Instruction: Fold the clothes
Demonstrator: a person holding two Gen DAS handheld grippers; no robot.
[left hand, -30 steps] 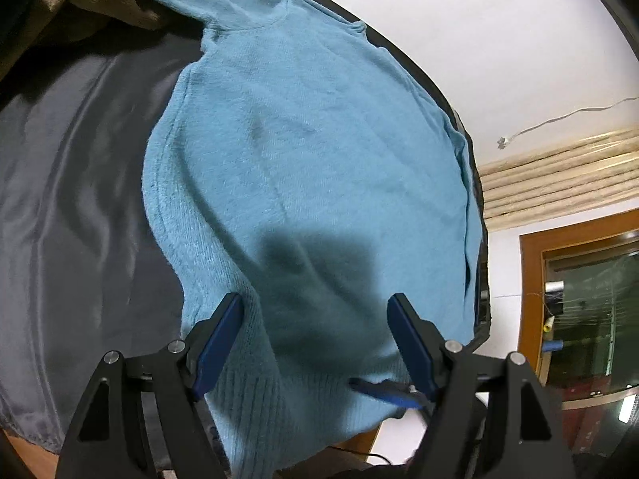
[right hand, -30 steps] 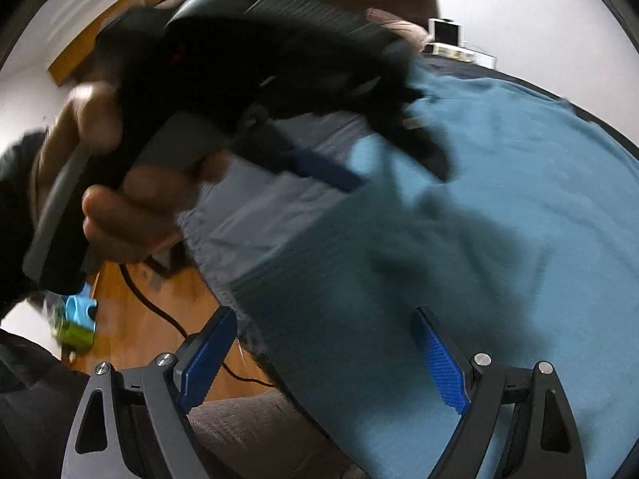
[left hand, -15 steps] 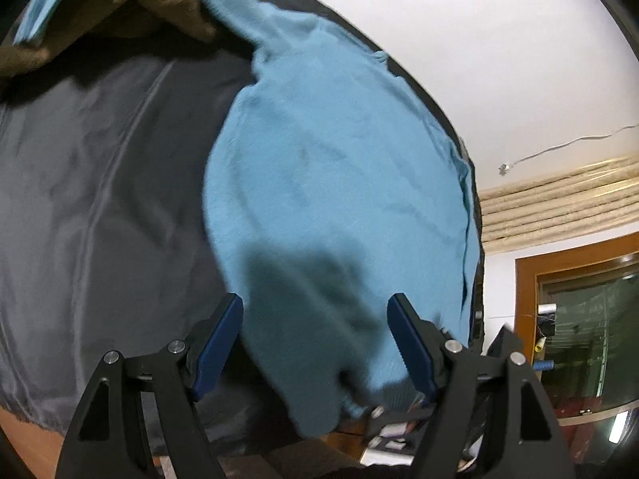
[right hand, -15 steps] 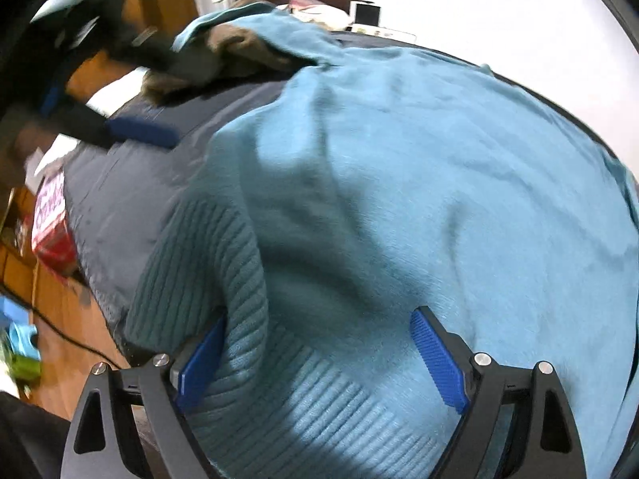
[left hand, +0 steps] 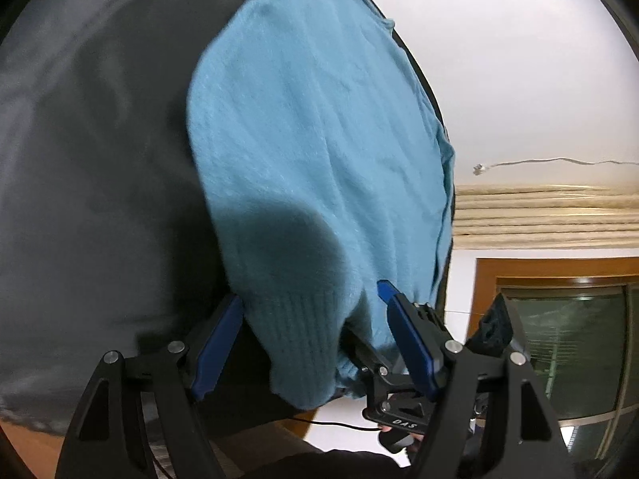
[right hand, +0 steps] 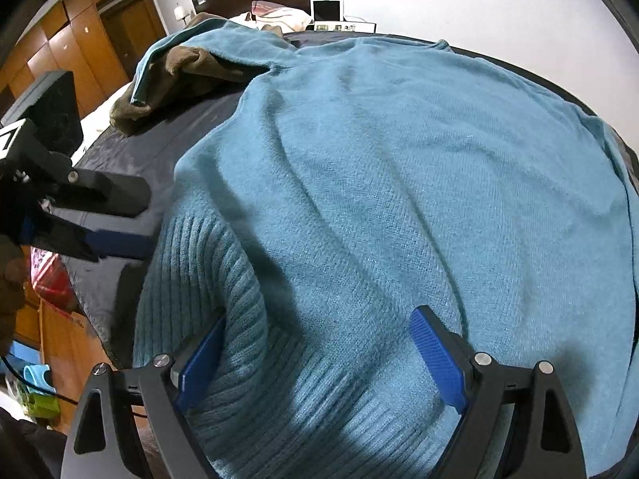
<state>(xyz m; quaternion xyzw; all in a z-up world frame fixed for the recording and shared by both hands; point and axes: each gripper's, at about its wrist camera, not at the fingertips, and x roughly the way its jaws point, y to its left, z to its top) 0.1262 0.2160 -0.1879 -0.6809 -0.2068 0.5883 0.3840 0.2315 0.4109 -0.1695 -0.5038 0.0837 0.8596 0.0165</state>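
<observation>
The blue sweater (right hand: pixel 399 167) lies spread flat on the dark bedspread (left hand: pixel 92 167), filling most of the right wrist frame; its ribbed hem (right hand: pixel 223 319) bunches at the lower left there and sags over the bed's edge. It is a thick, fuzzy knit with soft wrinkles running up its middle, and one sleeve runs to the upper left over a brown garment (right hand: pixel 175 76).

The likely trouble, as I judge it, is an uneven grab. The hem corner is rumpled and doubled, so fingers closing here could take only the top layer, or a fat wad, and the fold would come out crooked. The overhang could also drag the knit off the bed if one side lifts first. The sleeve lying on the brown garment may pull it along.

The left gripper (left hand: pixel 311 343) stands wide open with the ribbed hem corner between its blue fingers (left hand: pixel 215 343), not pinched. The right gripper (right hand: pixel 319 363) is likewise spread wide, straddling hem fabric without gripping it.
</observation>
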